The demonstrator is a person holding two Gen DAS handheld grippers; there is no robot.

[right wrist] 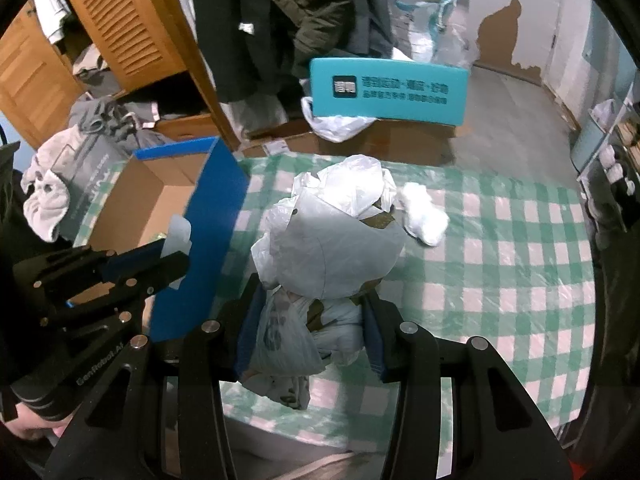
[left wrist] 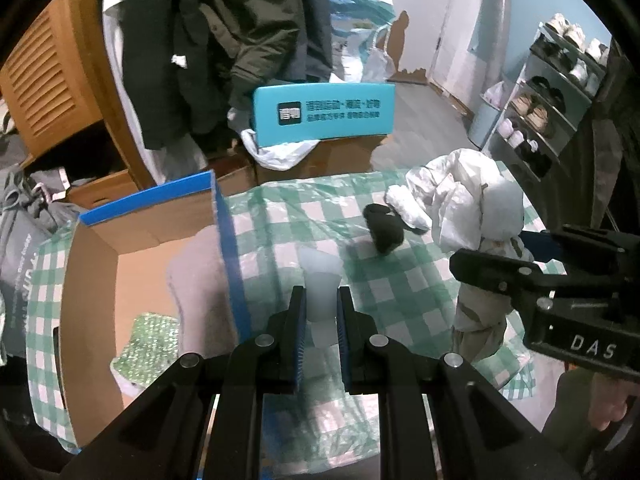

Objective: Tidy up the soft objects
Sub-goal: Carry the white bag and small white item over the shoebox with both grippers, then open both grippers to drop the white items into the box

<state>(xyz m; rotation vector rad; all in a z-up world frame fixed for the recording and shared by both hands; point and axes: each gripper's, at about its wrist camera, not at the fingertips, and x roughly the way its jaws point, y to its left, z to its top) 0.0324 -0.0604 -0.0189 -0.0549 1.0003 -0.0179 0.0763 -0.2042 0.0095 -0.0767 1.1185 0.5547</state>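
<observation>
Our left gripper point(left wrist: 321, 300) is closed on a small pale translucent piece point(left wrist: 320, 292), soft and whitish, pinched between its two blue-padded fingers just to the right of the box wall. Our right gripper point(right wrist: 312, 312) is clamped around a large bundle of plastic bags point(right wrist: 332, 248), white and grey, crumpled together and lifted above the table; in the left wrist view the same bundle point(left wrist: 472, 204) hangs from the right gripper point(left wrist: 500, 276) at the right side of the scene.

Both tools work over a table covered with a green and white checked cloth point(right wrist: 500, 264). At the left of the table stands an open cardboard box point(left wrist: 132, 248) with blue outer walls and blue-edged flaps. Inside it we see a pale pinkish soft item point(left wrist: 196, 272) against the right wall and a green sparkly item point(left wrist: 148, 344) on the box floor.

On the cloth, beyond the bundle, lies a small white fluffy item point(right wrist: 424, 212). In the left wrist view a dark rolled-up item point(left wrist: 384, 228) sits on the cloth just beside that white item point(left wrist: 408, 206); we cannot tell what it is.

Behind the table, a turquoise sign point(left wrist: 324, 114) with dark lettering stands on brown cartons, and dark coats point(left wrist: 224, 40) hang beside a wooden louvred cabinet point(left wrist: 44, 80). A shoe rack point(left wrist: 552, 92) stands at the far right.
</observation>
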